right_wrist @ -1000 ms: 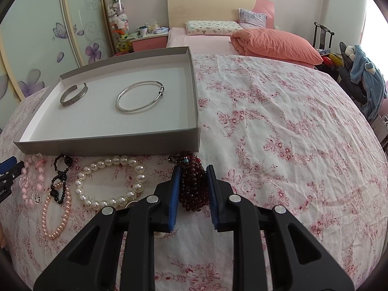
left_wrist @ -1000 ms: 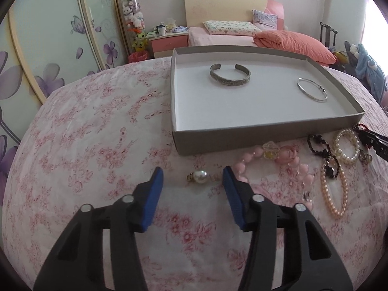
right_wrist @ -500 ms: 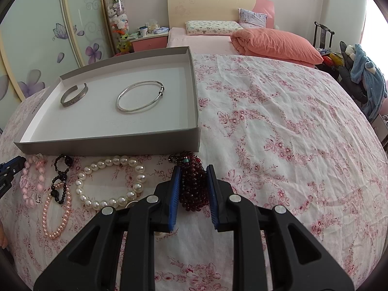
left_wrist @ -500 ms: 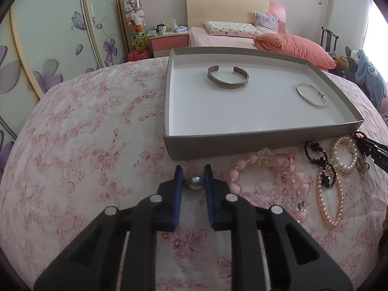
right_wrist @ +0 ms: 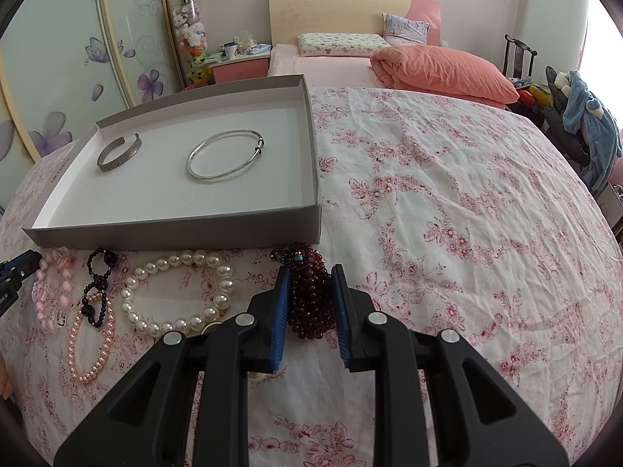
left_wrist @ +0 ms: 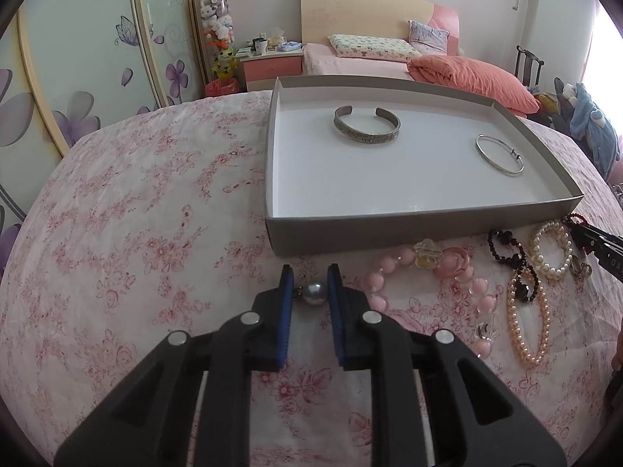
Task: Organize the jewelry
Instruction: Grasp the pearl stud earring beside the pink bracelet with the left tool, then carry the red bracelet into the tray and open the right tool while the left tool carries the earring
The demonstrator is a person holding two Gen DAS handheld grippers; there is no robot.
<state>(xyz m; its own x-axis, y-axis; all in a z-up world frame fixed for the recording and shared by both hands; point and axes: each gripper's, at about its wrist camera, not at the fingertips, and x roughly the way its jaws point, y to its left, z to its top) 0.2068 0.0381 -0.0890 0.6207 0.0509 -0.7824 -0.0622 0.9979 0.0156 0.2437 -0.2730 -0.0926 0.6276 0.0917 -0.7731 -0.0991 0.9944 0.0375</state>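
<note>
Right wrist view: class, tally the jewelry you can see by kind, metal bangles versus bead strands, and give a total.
Metal bangles: 2 (engraved cuff, thin bangle)
Bead strands: 5 (pink strand, black strand, peach pearl strand, white pearl strand, dark red strand)
Total: 7

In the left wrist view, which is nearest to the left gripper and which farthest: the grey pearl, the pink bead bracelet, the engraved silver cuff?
1. Grey pearl: between the pads of the left gripper.
2. Pink bead bracelet: on the cloth, to the right of the gripper.
3. Engraved silver cuff: inside the grey tray, toward its far wall.
</note>
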